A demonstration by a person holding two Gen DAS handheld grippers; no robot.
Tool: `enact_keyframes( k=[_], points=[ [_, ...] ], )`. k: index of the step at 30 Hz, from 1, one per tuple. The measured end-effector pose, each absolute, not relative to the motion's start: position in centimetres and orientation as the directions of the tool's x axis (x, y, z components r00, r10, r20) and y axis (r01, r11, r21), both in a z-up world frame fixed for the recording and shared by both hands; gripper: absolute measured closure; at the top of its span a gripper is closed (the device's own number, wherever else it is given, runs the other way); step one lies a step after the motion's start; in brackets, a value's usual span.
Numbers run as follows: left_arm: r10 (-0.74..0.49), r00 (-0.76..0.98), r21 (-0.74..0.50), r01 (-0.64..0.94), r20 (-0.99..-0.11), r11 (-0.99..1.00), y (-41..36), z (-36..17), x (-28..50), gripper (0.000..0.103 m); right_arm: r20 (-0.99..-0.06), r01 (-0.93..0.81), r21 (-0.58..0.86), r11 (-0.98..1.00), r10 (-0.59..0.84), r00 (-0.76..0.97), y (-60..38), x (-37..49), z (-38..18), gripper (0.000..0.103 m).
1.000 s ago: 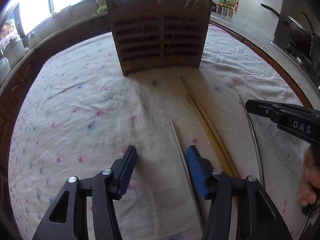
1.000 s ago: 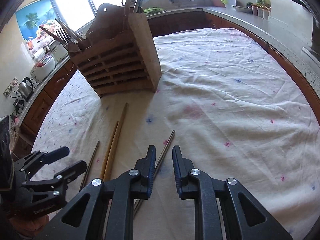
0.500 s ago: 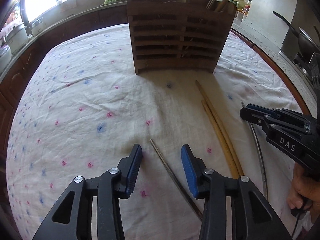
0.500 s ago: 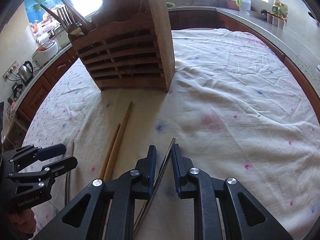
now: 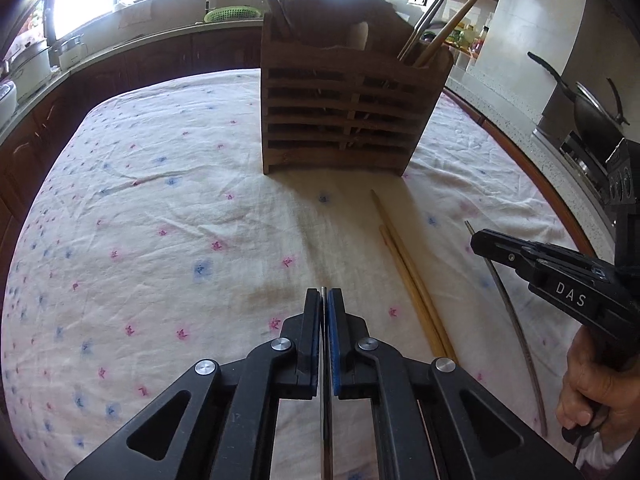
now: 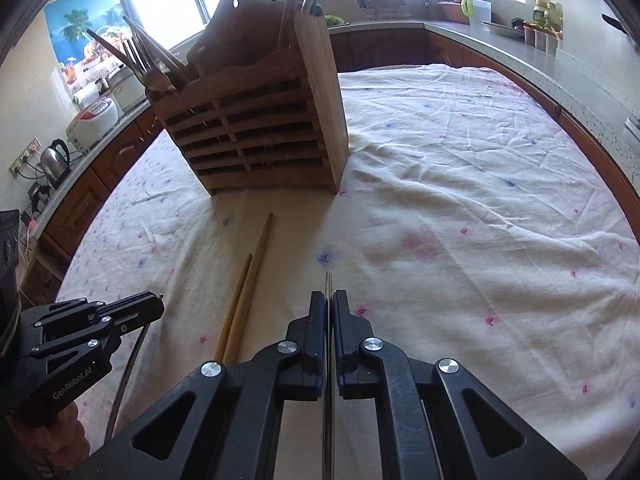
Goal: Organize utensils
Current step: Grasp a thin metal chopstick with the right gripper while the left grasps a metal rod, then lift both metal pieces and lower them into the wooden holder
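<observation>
Gripping one metal chopstick [image 5: 323, 294] each, the left gripper [image 5: 324, 304] and right gripper [image 6: 329, 306] are clamped narrow on the thin rods above the cloth [image 5: 160, 216], presumably for transfer to the wooden holder [image 5: 344, 116]. Two wooden chopsticks [image 5: 412, 280] lie between them. Both grippers point steeply down.

The right gripper [image 6: 328, 300] pinches a metal chopstick [image 6: 328, 280] before the wooden utensil holder [image 6: 256, 132].
</observation>
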State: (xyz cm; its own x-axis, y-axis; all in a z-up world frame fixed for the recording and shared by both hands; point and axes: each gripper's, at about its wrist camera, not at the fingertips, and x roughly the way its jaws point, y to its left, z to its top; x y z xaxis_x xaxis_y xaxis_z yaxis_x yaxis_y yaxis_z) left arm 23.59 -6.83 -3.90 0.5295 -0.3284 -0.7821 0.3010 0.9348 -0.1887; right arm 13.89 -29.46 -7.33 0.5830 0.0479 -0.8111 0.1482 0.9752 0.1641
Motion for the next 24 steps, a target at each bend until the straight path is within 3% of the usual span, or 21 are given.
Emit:
enact_keyframes(
  k=[10,24],
  points=[
    [-0.423,0.622,-0.255,0.345,-0.659,0.904,-2.1,2.8,18.3,0.101,-0.688,0.099,0.265,0.959,0.116,0.716,-29.1,9.9,0.1,0.099],
    [-0.455,0.714,-0.297,0.345,-0.533,0.89,3.0,8.3,12.5,0.101,-0.508,0.035,0.258,0.966,0.104,0.855,-28.8,5.9,8.9,0.099]
  ],
)
